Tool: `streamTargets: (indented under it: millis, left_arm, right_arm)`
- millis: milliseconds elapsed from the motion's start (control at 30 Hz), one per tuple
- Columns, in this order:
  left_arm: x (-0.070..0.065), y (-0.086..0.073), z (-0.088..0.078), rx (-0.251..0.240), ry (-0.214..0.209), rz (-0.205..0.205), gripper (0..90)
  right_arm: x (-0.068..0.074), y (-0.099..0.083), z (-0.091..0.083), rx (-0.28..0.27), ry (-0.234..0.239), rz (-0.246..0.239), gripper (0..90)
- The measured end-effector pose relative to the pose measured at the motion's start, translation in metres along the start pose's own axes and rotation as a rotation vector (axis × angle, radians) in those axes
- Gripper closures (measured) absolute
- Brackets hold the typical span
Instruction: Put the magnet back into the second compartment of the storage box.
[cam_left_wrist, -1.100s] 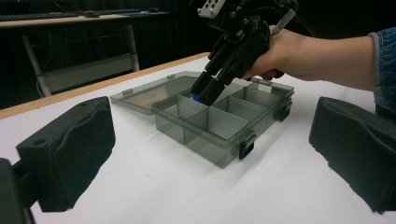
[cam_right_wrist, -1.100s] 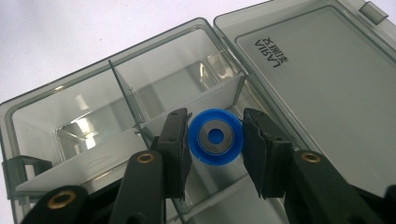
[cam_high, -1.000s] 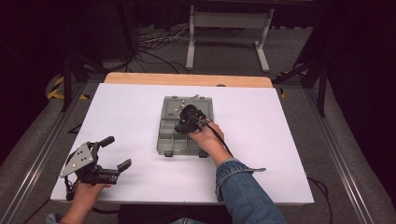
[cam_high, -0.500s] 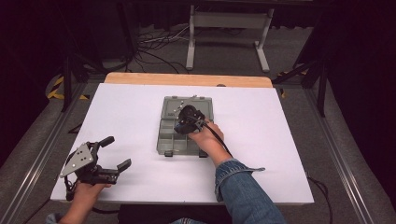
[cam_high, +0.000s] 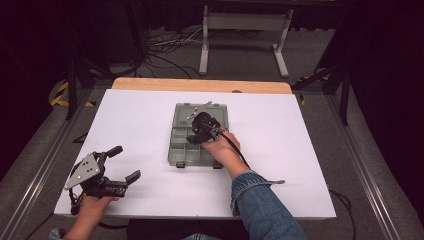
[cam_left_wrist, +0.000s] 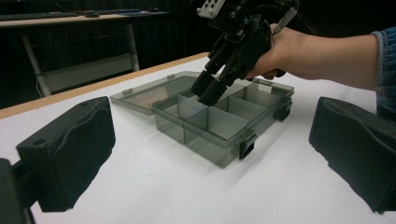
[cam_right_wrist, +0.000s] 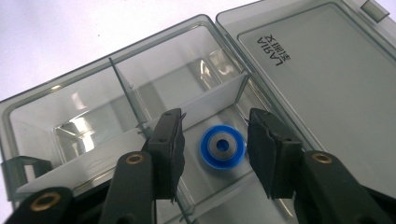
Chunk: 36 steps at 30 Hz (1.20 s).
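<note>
Roughly: right gripper (cam_right_wrist: 215, 149) stood open, empty, jaws straddling blue wheel (cam_right_wrist: 222, 146) in organizer box (cam_high: 176, 150) compartment. Best to lower squarely, close w/o nudging divider (cam_right_wrist: 196, 105). Left gripper (cam_high: 122, 164) open, idle.

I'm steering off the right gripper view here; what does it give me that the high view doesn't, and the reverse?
Right gripper view: a blue ring with a metal centre lying in a compartment between the open right gripper, and lettering on the lid.

High view: the left gripper open near the table's near left corner, apart from the box, and small parts on the lid.

Both: the grey compartment box, lid open.
</note>
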<state>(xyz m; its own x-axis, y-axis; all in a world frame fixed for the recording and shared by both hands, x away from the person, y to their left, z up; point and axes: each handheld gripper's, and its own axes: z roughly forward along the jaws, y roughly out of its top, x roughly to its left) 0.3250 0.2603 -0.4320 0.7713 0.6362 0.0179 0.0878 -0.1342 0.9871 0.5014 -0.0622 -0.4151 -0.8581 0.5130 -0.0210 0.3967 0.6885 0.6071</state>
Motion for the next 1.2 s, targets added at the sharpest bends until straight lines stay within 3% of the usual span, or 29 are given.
streamTargets:
  millis: [133, 433, 833, 1200]
  left_arm:
    - [0.0, 0.0, 0.001, 0.0, -0.004, -0.003, 1.1]
    - [0.0, 0.0, 0.002, -0.005, -0.005, -0.01, 1.1]
    - [0.0, 0.0, 0.003, -0.001, -0.004, -0.006, 1.1]
    - [0.0, 0.0, 0.004, 0.001, -0.005, -0.007, 1.1]
  right_arm:
    - [0.002, 0.001, -0.007, -0.023, 0.002, -0.01, 53.5]
    - [0.01, -0.002, -0.039, -0.122, -0.001, -0.001, 35.0]
    - [0.021, -0.02, -0.088, -0.25, 0.0, 0.004, 19.9]
    - [0.026, -0.046, -0.123, -0.318, -0.04, 0.004, 4.6]
